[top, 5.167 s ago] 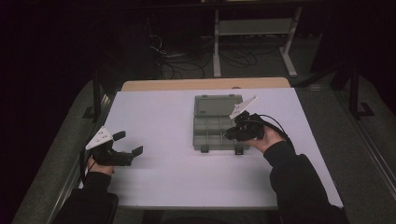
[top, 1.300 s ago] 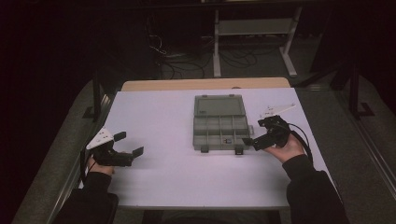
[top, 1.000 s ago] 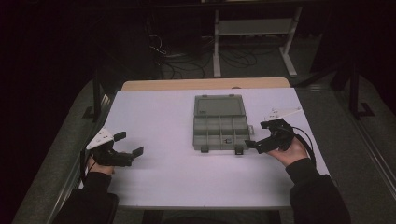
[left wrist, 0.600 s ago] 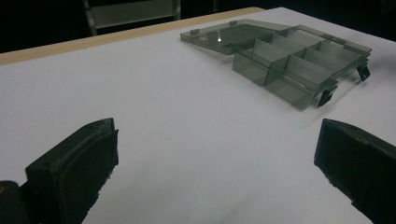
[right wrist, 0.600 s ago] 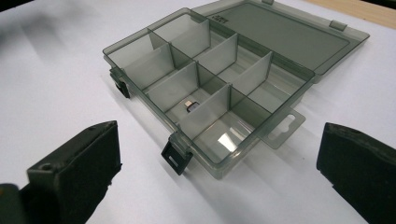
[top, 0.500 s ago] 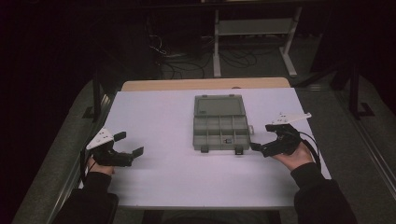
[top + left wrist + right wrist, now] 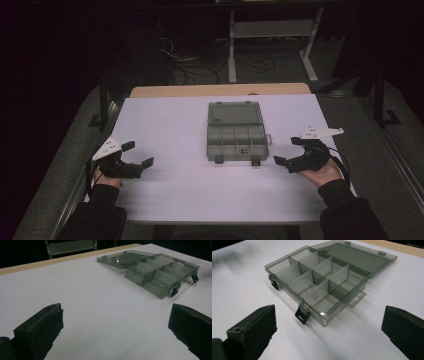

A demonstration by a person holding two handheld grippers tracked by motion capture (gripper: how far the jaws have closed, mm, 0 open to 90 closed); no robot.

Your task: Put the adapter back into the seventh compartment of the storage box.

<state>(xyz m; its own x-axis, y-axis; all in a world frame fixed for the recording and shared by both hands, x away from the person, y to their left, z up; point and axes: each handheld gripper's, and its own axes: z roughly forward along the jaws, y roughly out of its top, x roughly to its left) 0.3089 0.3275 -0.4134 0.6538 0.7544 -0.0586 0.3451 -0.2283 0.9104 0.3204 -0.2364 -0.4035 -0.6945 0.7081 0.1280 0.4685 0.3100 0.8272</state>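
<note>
The right gripper [image 7: 286, 151] rests on the white table [image 7: 170, 130], jaws spread wide and holding nothing, just beside the organiser box [image 7: 236, 141] at mid-table. The box lies open, lid [image 7: 358, 256] flat behind its compartments; one near compartment holds a small pale piece [image 7: 308, 291]. The left gripper [image 7: 137, 154], also spread and bare, sits well apart.

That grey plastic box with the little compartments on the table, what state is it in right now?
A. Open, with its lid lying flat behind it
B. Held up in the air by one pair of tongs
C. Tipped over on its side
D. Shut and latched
A: the compartment box sits on the table with its lid folded back flat, and both pairs of tongs are open and apart from it.
</note>
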